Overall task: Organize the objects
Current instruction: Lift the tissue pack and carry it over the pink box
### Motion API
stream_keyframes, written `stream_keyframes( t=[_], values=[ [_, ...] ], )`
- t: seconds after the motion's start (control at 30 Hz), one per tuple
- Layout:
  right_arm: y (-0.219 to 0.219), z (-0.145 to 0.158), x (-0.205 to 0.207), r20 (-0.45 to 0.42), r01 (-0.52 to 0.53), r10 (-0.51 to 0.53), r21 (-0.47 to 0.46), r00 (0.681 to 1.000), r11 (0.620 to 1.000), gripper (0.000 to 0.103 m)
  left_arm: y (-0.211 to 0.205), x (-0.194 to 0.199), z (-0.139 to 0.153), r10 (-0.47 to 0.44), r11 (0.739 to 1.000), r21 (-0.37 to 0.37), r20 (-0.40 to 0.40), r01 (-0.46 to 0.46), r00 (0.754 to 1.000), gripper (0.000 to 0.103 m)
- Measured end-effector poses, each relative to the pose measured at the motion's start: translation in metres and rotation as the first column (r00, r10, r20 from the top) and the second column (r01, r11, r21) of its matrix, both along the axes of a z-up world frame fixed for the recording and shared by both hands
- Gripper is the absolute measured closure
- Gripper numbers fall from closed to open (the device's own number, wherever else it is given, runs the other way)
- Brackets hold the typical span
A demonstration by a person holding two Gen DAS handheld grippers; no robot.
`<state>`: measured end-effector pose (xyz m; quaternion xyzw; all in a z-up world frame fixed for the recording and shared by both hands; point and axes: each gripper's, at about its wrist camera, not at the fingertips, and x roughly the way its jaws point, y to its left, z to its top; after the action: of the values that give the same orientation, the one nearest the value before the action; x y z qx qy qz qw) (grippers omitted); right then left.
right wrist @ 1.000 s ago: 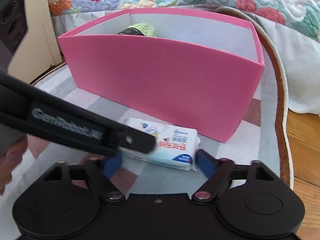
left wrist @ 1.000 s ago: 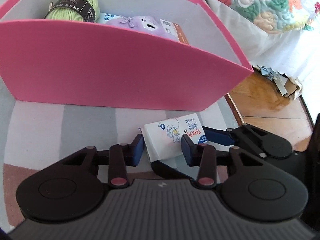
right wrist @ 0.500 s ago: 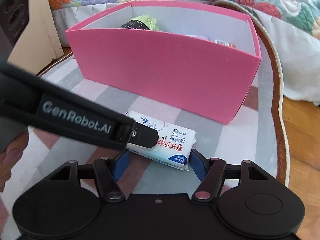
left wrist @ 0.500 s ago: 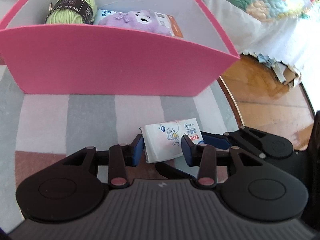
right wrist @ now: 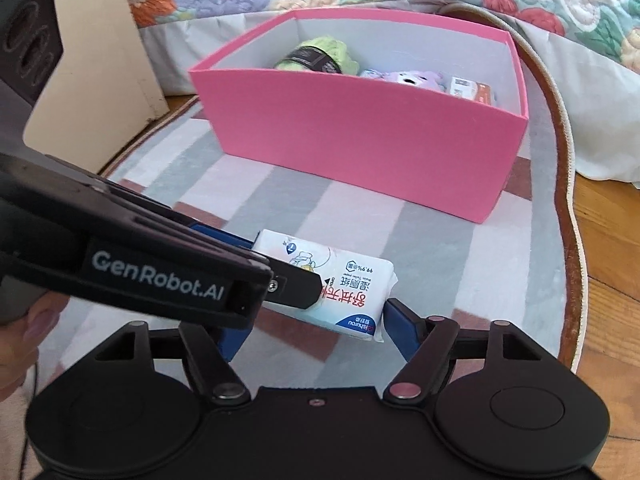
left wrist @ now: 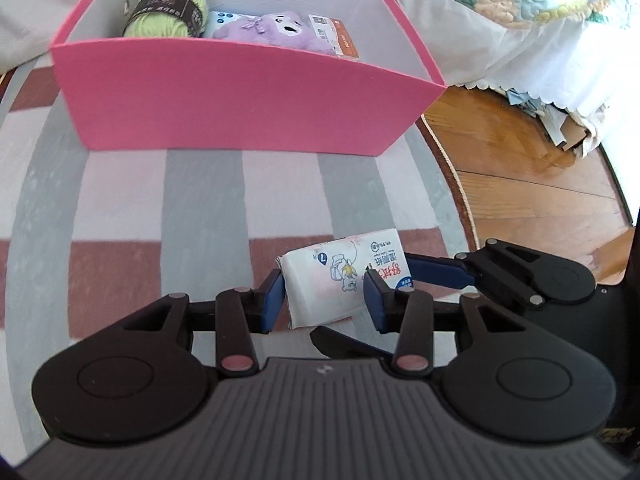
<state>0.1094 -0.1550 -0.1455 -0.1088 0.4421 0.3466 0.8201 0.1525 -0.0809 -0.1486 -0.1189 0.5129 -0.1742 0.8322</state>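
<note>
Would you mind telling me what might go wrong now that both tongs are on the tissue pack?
Both the left tongs and the right tongs pinch the soft tissue pack crosswise, so uneven pulling might tear or twist it. The pink box wall stands tall ahead; a low carry could knock it.

I see a striped rug (left wrist: 200, 200), banded grey, pale pink and reddish brown, with a brown border and cream piping along its curved right edge. It lies on a wooden floor (left wrist: 520, 168) that shows beyond that edge. A pink box (left wrist: 240, 92) sits directly on the rug toward its far edge, its right end near the border. Whether the white tissue pack (left wrist: 340, 280) near the rug's right edge touches the rug, I cannot tell. On the floor by the bed skirt I see scraps of paper and cardboard (left wrist: 560, 128).
</note>
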Motion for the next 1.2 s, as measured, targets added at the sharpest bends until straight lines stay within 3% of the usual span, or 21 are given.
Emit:
stream_keyframes(
  t=[0.3, 0.5, 0.6, 0.93, 1.2],
  values=[
    [0.002, 0.025, -0.015, -0.02, -0.016, 0.017, 0.01, 1.0, 1.0, 0.02, 0.01, -0.024, 0.021, 0.022, 0.999, -0.037, -0.008, -0.022, 1.0, 0.062],
    [0.002, 0.049, -0.031, 0.016, -0.049, 0.05, -0.011, 0.999, 0.999, 0.019, 0.025, -0.042, 0.038, 0.111, 0.981, -0.158, -0.043, -0.116, 0.993, 0.062],
    [0.002, 0.065, -0.039, 0.047, -0.06, 0.061, -0.018, 0.997, 0.998, 0.019, 0.027, -0.052, 0.048, 0.135, 0.973, -0.182, -0.038, -0.14, 0.99, 0.062],
    [0.01, 0.122, -0.061, 0.17, -0.111, 0.119, -0.054, 0.978, 0.992, 0.019, 0.031, -0.067, 0.103, 0.133, 0.977, -0.174, 0.026, -0.127, 0.991, 0.062],
    [0.021, 0.162, -0.042, 0.225, -0.141, 0.141, -0.015, 0.964, 0.99, 0.019, 0.039, -0.043, 0.15, 0.127, 0.984, -0.135, 0.086, -0.115, 0.988, 0.062]
  ],
)
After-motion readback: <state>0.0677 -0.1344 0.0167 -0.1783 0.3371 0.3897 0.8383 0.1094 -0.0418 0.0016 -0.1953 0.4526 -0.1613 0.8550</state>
